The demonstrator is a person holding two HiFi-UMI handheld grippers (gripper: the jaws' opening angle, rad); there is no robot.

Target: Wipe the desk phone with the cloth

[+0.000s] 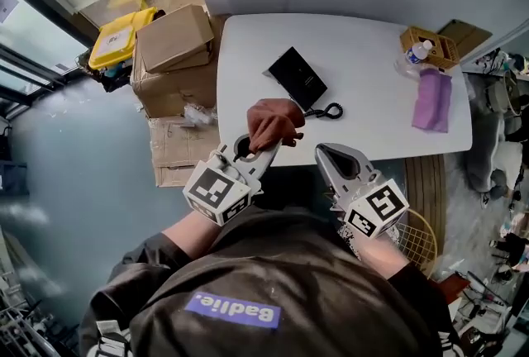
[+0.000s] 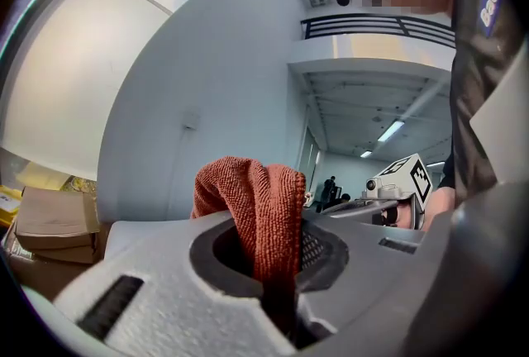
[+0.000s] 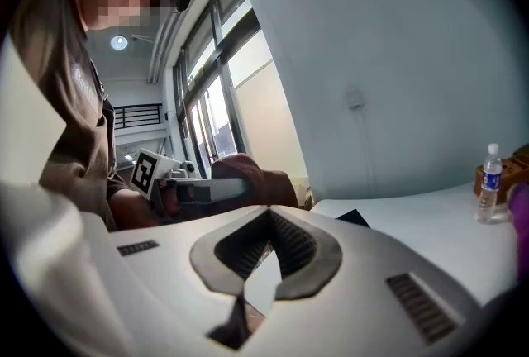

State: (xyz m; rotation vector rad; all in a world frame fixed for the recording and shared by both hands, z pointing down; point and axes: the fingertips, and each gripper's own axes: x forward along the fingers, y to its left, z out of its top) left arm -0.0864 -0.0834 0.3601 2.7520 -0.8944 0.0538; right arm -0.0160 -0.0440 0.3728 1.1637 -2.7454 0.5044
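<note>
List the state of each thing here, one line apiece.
Left gripper: shut on cloth.
Right gripper: shut, empty.
Cloth: bunched, held over table.
Phone: flat on table, untouched.
Cord: coiled, lying on table.
Bottle: upright, capped.
Purple cloth: lying flat on table.
Cardboard box: closed.
</note>
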